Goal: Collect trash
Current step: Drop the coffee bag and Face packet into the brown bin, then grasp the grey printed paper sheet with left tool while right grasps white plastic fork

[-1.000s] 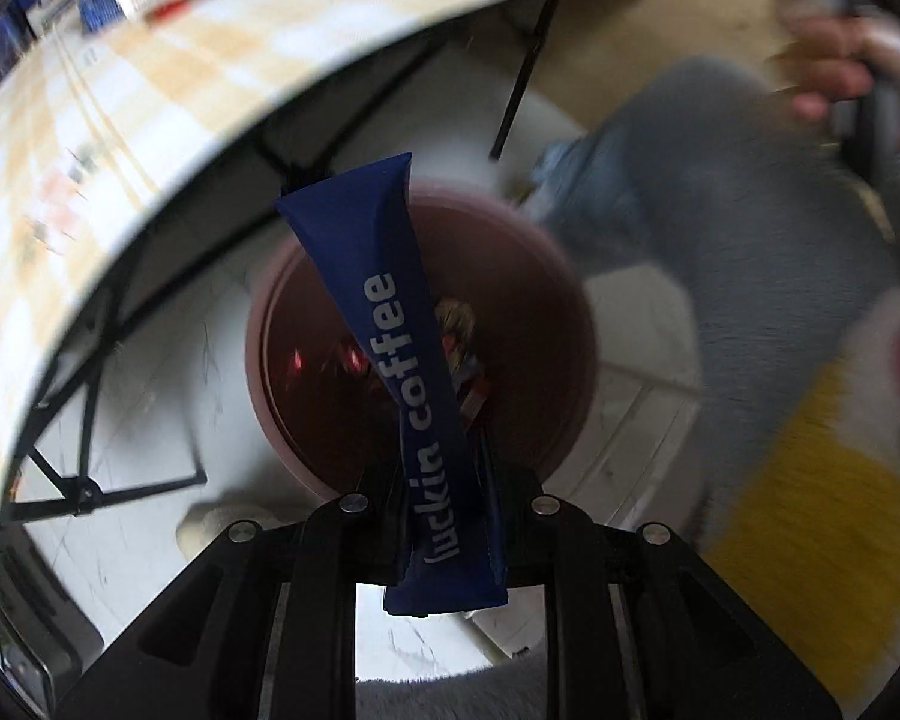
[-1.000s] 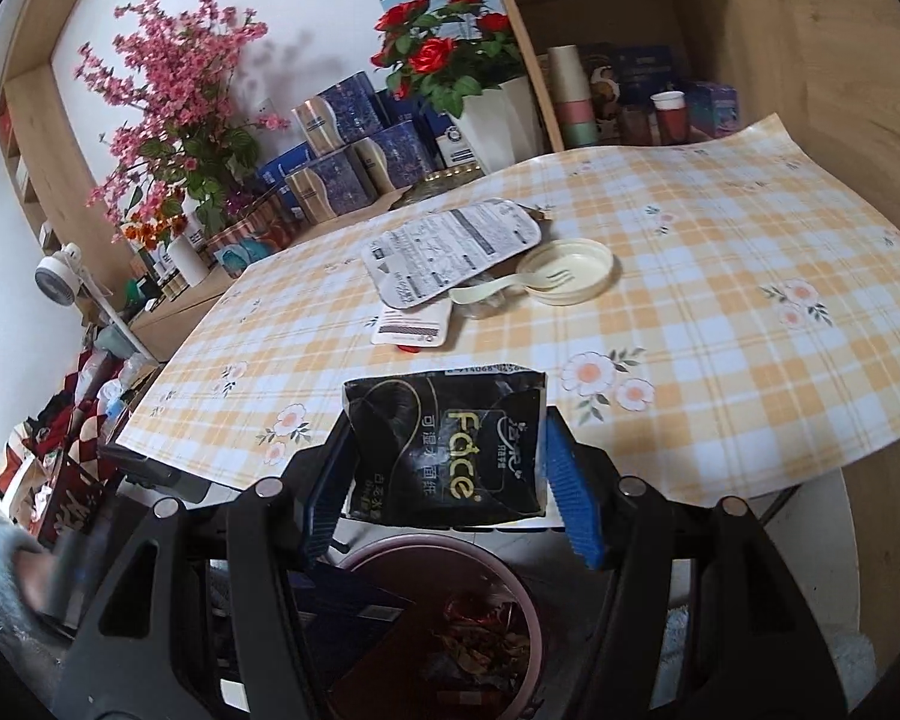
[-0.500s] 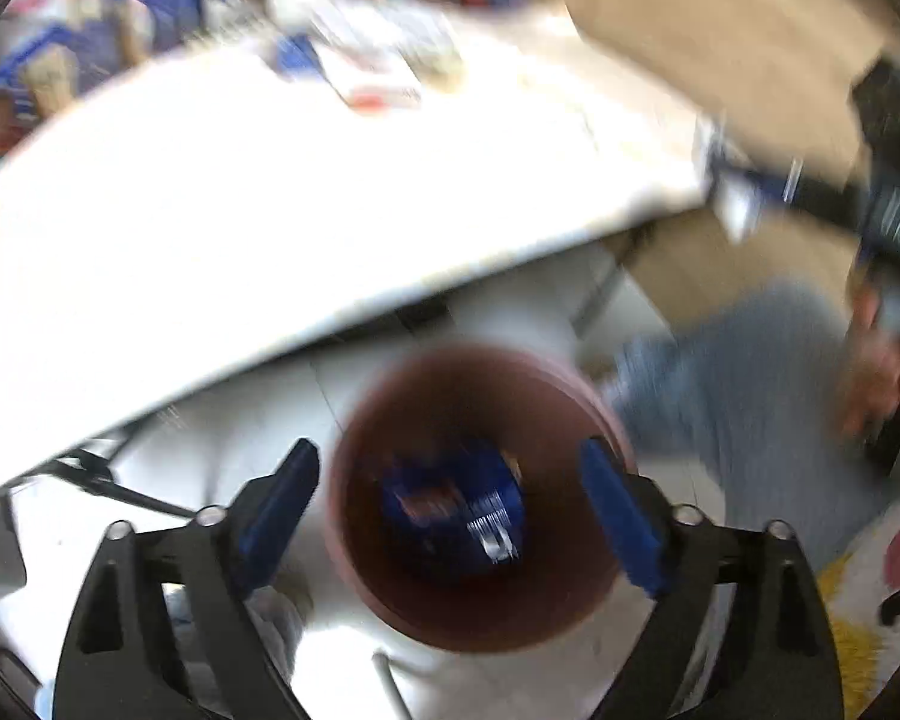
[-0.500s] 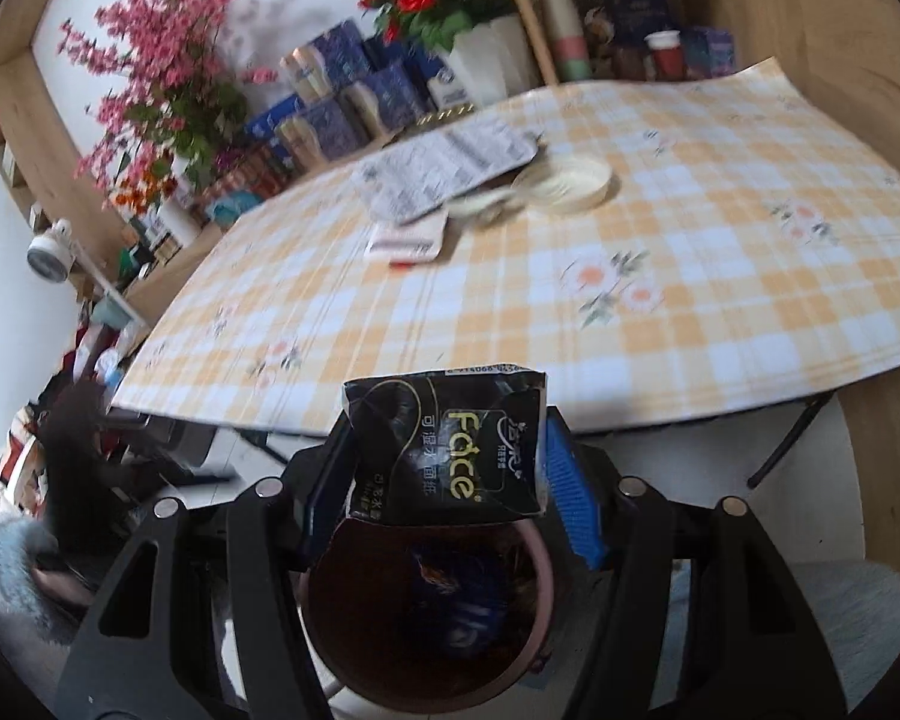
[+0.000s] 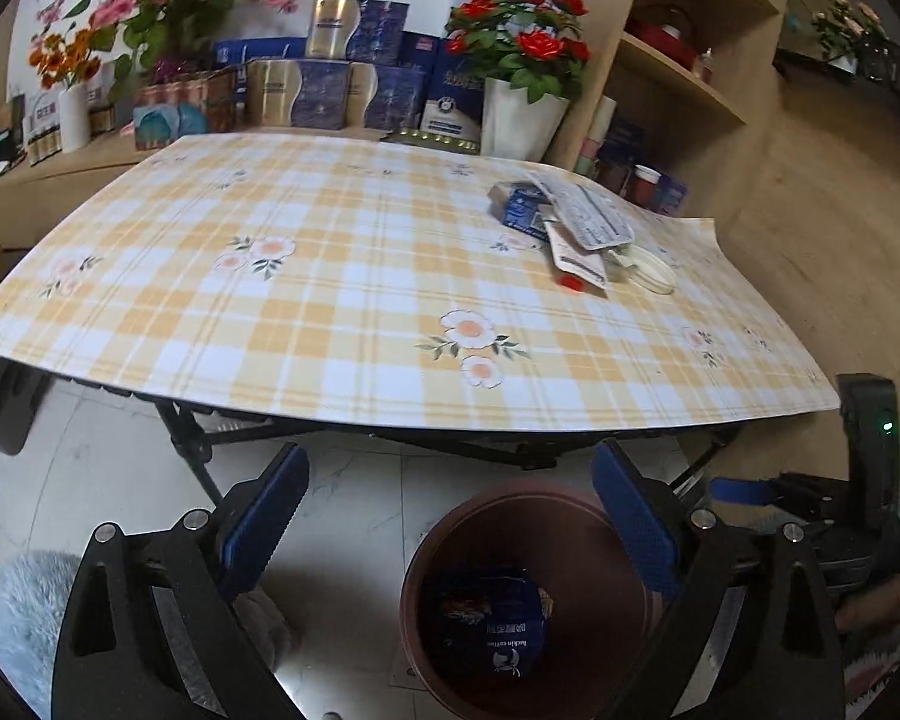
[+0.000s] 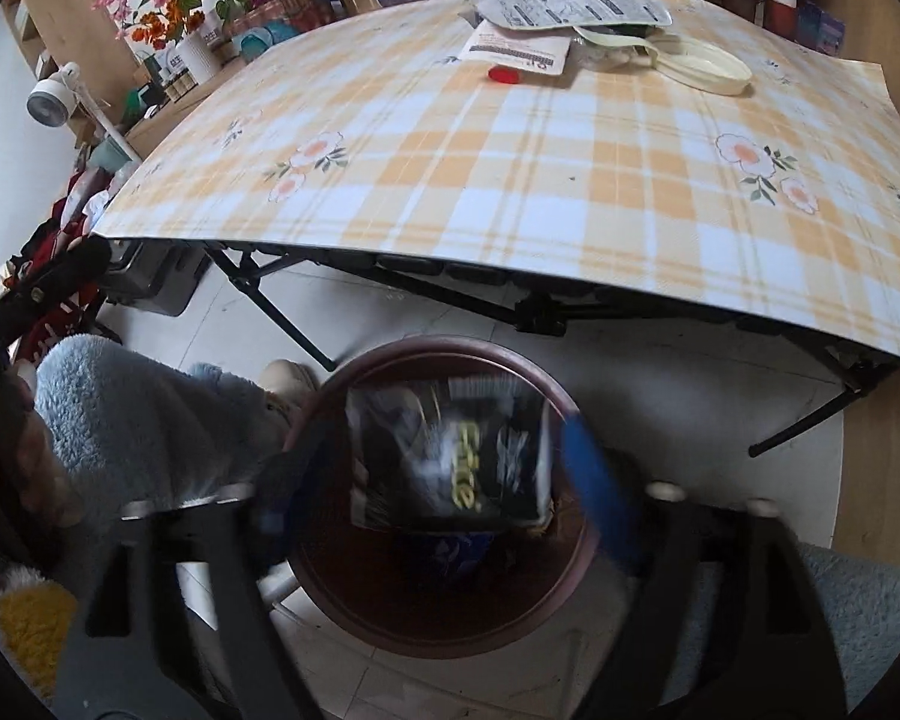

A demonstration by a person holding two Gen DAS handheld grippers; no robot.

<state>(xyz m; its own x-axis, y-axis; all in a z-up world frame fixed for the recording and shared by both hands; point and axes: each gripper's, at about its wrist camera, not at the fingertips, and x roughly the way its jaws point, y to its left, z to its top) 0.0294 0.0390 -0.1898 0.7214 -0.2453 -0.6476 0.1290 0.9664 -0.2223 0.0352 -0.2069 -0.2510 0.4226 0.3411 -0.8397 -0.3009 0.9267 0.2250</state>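
Note:
My left gripper stands open and empty above the floor, just before the brown bin. A blue coffee sachet lies inside that bin. In the right wrist view my right gripper hangs over the bin, its jaws opening. The black packet is blurred between them, and the blue pads stand clear of its edges. More trash lies on the checked table: a white printed wrapper, a red-tipped sachet, a cream lid and a blue pack.
The table's black folding legs stand close behind the bin. Boxes, flower vases and wooden shelves line the far side. A person's fuzzy blue sleeve is left of the bin; a grey rug lies on the white floor.
My left gripper let the blue coffee sachet go into the bin, opened wide and swung up to face the table. My right gripper came down over the bin and its jaws parted from the black packet.

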